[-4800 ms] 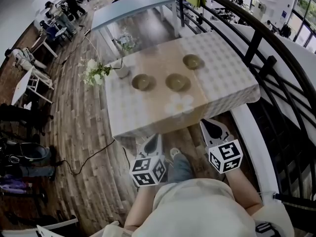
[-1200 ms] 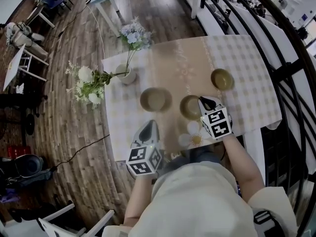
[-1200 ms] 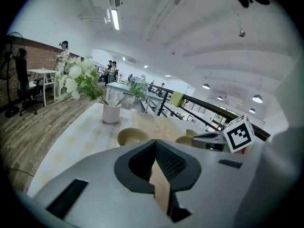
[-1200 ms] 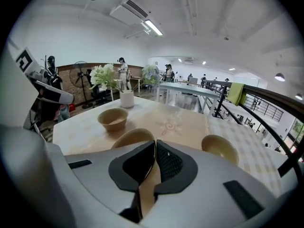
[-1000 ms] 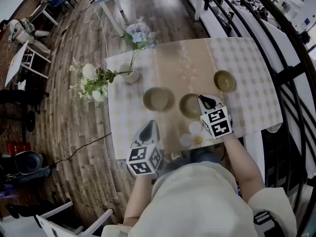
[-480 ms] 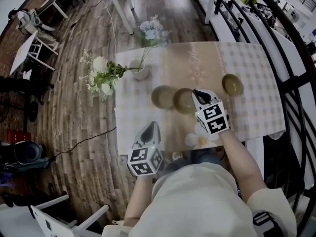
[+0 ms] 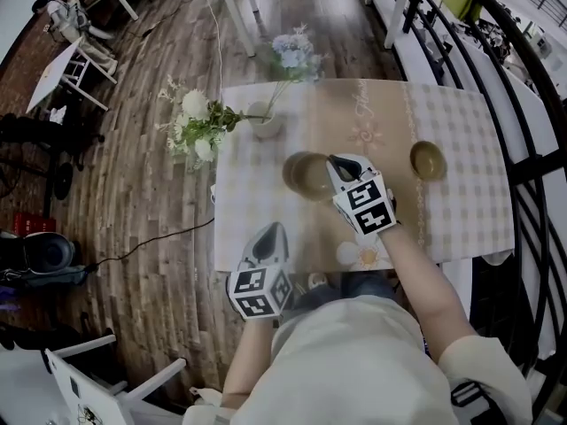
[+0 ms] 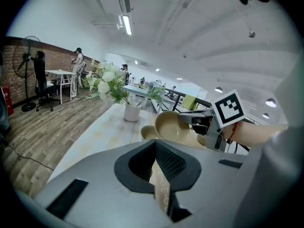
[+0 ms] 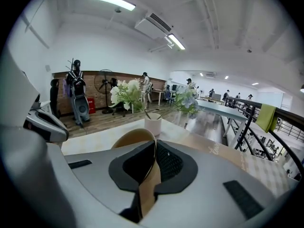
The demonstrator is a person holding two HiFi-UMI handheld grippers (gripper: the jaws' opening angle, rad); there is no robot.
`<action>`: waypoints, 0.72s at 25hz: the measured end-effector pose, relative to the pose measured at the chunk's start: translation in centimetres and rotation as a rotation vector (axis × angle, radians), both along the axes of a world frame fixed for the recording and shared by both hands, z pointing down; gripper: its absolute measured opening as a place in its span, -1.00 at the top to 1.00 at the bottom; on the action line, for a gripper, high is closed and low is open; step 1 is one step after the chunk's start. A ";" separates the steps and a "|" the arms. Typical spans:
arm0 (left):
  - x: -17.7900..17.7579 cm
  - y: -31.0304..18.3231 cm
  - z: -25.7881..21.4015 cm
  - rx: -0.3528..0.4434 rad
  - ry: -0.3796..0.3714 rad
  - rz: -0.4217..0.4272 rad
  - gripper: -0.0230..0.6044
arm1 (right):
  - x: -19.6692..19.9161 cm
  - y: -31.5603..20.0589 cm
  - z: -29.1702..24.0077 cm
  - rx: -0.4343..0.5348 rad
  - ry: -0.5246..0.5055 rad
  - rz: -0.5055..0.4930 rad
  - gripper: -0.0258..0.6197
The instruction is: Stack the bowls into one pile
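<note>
Three tan bowls are on the checked table (image 7: 461, 211). My right gripper (image 7: 334, 161) is shut on the rim of one bowl (image 7: 312, 179) and holds it, tilted, over the left bowl (image 7: 291, 168). In the left gripper view the held bowl (image 8: 172, 126) hangs just above and beside the lower bowl (image 8: 148, 133). The held bowl's rim (image 9: 134, 139) runs between the jaws of my right gripper (image 9: 153, 158). The third bowl (image 7: 427, 160) sits alone at the right. My left gripper (image 7: 270, 234) hovers by the table's near edge, shut, with nothing held (image 8: 156, 148).
A white vase (image 7: 266, 120) with white flowers (image 7: 197, 118) stands at the table's far left corner, close to the left bowl. A black railing (image 7: 532, 149) runs along the right side. Wooden floor lies to the left, with a cable (image 7: 151, 246) across it.
My right gripper has lifted the middle bowl and carried it left until it hangs over the left bowl. The left gripper has stayed by the near edge.
</note>
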State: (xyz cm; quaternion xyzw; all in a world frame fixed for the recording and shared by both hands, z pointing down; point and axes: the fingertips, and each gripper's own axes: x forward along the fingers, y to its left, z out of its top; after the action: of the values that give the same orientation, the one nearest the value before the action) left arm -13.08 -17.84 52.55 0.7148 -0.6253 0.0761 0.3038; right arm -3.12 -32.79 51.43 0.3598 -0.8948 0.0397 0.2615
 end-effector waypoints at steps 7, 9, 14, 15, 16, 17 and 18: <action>-0.9 0.7 0.8 -0.020 -0.001 -0.036 0.91 | -3.4 -0.2 1.2 -0.029 0.007 -0.061 0.89; -1.2 0.9 0.9 -0.026 -0.002 -0.047 0.91 | -3.9 -0.5 1.6 -0.031 0.015 -0.074 0.89; -1.6 1.2 1.2 -0.038 -0.005 -0.061 0.91 | -4.7 -0.7 2.8 -0.049 0.036 -0.085 0.89; -1.6 1.2 1.3 -0.040 -0.006 -0.061 0.91 | -4.8 -0.8 3.0 -0.053 0.037 -0.085 0.89; -1.5 1.3 1.3 -0.043 -0.005 -0.061 0.91 | -4.9 -0.8 3.2 -0.055 0.037 -0.084 0.89; -1.4 1.4 1.4 -0.045 -0.003 -0.062 0.91 | -4.9 -0.9 3.3 -0.058 0.035 -0.082 0.89; -1.4 1.4 1.5 -0.047 -0.001 -0.064 0.91 | -4.8 -1.0 3.5 -0.062 0.035 -0.079 0.89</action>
State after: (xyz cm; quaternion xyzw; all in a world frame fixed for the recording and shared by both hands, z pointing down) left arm -14.45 -16.45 54.01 0.6871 -0.6459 0.0815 0.3226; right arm -7.95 -33.82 54.91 0.3167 -0.9019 0.0508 0.2892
